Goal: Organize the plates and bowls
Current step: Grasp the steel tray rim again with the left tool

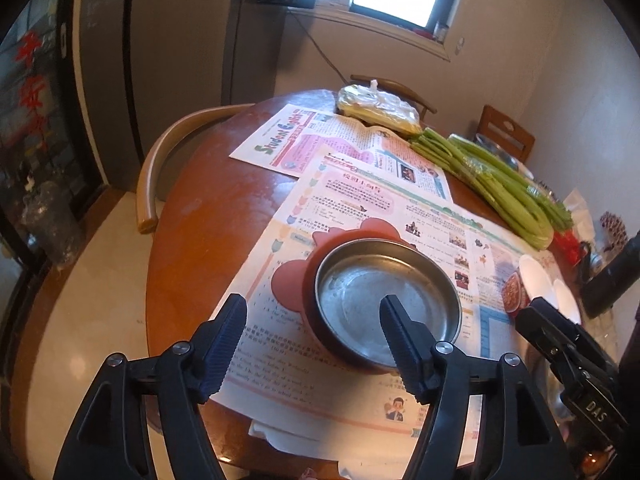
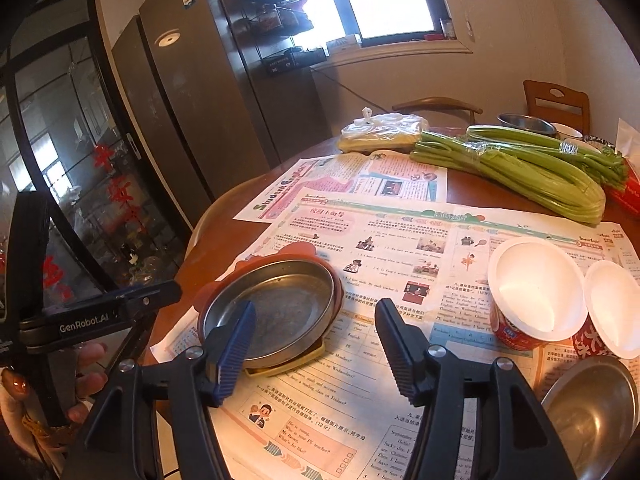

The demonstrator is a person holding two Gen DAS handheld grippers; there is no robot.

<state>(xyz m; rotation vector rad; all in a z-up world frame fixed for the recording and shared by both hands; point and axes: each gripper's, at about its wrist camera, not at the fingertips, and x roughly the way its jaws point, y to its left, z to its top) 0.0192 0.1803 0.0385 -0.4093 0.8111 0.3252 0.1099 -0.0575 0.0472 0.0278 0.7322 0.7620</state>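
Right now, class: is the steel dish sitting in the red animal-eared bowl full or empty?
Empty. The steel dish shows its bare scuffed bottom in both wrist views, nested upright in the red bowl on the newspaper.

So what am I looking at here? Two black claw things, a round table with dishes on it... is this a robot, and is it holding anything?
There is no robot: a person carries a hand-held gripper in each hand, and each has a wide-angle camera looking out along its two fingers. One picture comes from the left hand-held gripper, the other from the right hand-held gripper.

Both look down on a round wooden table covered with newspapers. On the paper sits a shallow metal dish nested in a reddish bowl with ear-shaped tabs. To its right stand two white-lined paper bowls, with a steel bowl at the near edge. Further back lie celery stalks and a plastic bag.

Neither holds anything: both sets of jaws are open, with nothing between them.
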